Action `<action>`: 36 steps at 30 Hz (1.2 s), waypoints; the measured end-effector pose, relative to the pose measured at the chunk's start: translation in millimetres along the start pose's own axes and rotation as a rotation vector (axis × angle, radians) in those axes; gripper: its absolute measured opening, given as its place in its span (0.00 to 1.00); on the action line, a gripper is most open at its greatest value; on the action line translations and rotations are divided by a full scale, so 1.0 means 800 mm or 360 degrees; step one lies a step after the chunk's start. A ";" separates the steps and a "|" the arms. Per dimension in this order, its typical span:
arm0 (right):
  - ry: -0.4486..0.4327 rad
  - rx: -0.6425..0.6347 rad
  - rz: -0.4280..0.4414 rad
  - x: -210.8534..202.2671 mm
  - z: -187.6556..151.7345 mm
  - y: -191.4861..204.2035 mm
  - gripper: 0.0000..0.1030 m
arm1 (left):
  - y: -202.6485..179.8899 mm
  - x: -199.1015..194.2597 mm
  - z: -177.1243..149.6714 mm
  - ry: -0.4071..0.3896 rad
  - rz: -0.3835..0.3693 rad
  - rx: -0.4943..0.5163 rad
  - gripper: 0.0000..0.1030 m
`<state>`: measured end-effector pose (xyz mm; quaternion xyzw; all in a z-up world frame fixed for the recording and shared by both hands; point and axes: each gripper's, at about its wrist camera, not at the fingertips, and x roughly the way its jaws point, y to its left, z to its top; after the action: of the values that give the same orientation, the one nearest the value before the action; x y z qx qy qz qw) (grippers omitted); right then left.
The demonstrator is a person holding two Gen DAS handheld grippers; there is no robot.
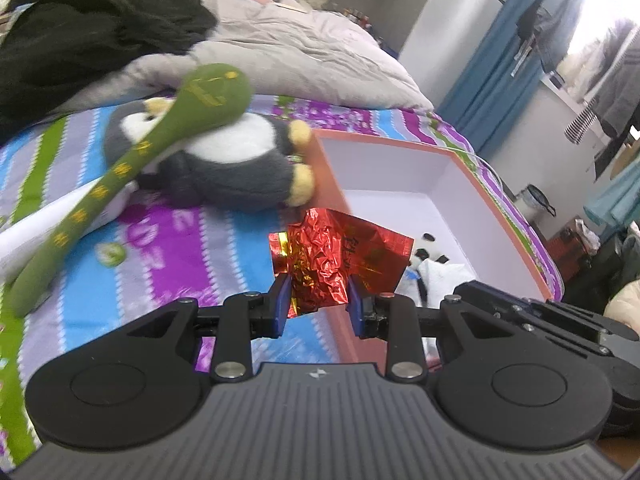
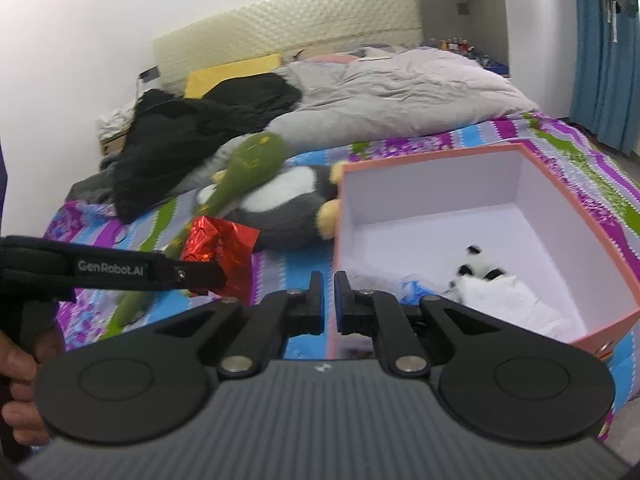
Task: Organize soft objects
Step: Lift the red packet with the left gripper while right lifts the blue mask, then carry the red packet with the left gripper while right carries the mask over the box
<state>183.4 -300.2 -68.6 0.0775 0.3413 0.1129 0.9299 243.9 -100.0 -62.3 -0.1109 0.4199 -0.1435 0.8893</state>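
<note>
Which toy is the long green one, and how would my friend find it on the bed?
Start at the open orange cardboard box with white walls on the striped purple-and-blue bedsheet. Beside its left wall lies a grey-and-white plush penguin with yellow feet. The long green plush snake with yellow markings is draped across that penguin, the only thin, rope-like toy there.

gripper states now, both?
Left gripper: closed on the red foil bag.
Right gripper: shut, holding nothing.
</note>
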 end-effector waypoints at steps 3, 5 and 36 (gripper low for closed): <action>0.0070 -0.0015 0.0026 -0.002 -0.019 0.022 0.13 | 0.021 -0.023 -0.023 0.0000 0.0030 -0.0040 0.34; 0.0115 -0.0024 0.0043 -0.003 -0.034 0.035 0.31 | 0.033 -0.034 -0.040 0.0006 0.0044 -0.0069 0.34; 0.0779 0.0042 0.0007 0.105 -0.194 0.118 0.41 | 0.122 -0.071 -0.160 0.0107 0.0196 -0.0230 0.34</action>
<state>130.0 -176.9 -216.8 0.0607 0.5578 0.1260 0.8181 125.8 1.1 -132.8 -0.1439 0.4647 -0.0614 0.8715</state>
